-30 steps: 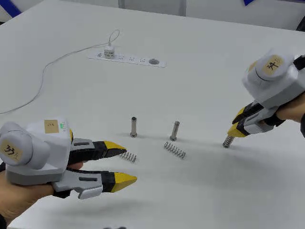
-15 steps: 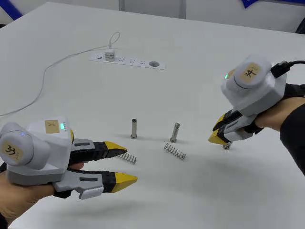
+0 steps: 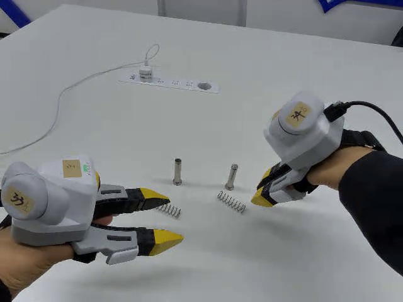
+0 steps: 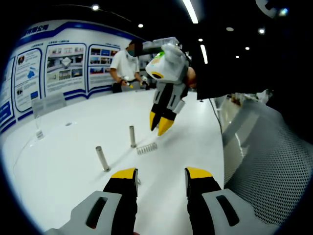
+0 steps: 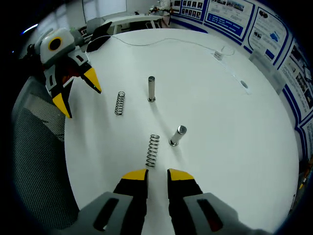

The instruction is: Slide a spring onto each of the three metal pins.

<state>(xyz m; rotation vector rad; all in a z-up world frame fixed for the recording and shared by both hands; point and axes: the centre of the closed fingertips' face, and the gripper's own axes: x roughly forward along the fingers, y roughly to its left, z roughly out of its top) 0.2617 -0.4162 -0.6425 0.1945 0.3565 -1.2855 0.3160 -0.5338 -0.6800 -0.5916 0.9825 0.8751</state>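
Two metal pins (image 3: 177,171) stand on the counter (image 3: 283,75). Two springs (image 3: 231,201) lie there. One power strip (image 3: 169,79).

The left end of the short steel coil spring (image 3: 170,210) is partly covered in the head view by the upper jaw of the left gripper (image 3: 171,216). That gripper's grey body and the hand (image 3: 22,261) under it are cut by the left and bottom edges. The thin white cable (image 3: 63,94) is cut at the left edge and the dark sleeve (image 3: 371,207) at the right. One jaw of the right gripper (image 3: 261,200) is mostly hidden behind the other there. The sockets on the white power strip (image 3: 170,80) are too small to tell. The text on the wall posters (image 4: 63,63) is blurred.
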